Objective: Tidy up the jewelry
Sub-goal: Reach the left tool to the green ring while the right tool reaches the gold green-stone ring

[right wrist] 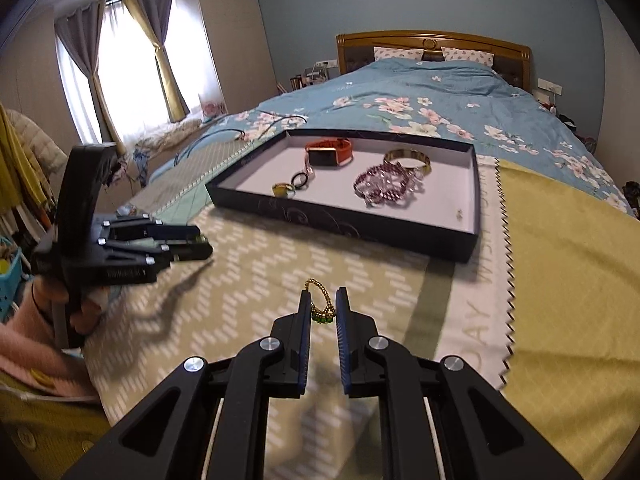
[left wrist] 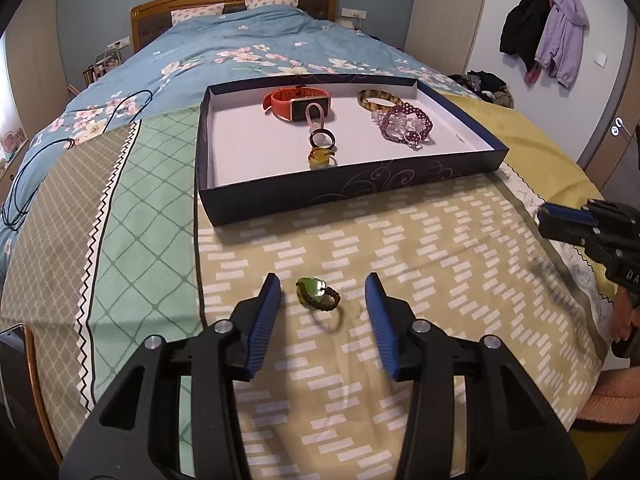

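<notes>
My left gripper (left wrist: 322, 294) is wide open around a green ring (left wrist: 317, 294) near the box (left wrist: 352, 184). My right gripper (right wrist: 323, 306) pinches a gold ring (right wrist: 321, 305).

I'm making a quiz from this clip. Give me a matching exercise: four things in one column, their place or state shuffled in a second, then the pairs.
Things:
1. green ring
2. gold ring
3. orange watch
4. purple bracelet

Place or state:
A. in the box, left part
B. held between the right gripper's fingers
C. on the bedspread, between the open left gripper's fingers
D. in the box, right part

Pairs: 1-C, 2-B, 3-A, 4-D
</notes>
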Demonstrator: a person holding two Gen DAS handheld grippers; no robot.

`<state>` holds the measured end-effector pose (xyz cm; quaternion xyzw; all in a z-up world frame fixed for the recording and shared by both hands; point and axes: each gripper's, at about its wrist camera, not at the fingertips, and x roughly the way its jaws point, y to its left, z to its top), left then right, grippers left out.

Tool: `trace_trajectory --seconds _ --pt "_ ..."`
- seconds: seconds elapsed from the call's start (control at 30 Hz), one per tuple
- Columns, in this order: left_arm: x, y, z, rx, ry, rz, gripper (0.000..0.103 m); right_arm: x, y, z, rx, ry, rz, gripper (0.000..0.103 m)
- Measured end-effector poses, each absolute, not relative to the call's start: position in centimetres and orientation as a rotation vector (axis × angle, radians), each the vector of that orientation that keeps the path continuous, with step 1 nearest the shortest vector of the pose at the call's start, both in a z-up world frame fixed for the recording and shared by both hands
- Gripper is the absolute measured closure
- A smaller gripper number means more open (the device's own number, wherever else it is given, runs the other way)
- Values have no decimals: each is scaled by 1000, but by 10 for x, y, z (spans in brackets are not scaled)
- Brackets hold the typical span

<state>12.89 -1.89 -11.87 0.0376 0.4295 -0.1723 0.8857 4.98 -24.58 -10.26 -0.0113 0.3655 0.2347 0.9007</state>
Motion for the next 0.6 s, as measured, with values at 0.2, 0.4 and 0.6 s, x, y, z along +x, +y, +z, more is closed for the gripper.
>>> trace_trajectory --seconds 0.2,0.4,0.6 --pt "129 -24 -120 116 894 -322 69 63 -232 -104 6 749 523 92" --pt "128 -21 -119 100 892 -319 81 71 -228 -104 26 746 531 92" --pt "126 -20 -118 92 887 -322 82 76 -226 -106 42 751 531 92"
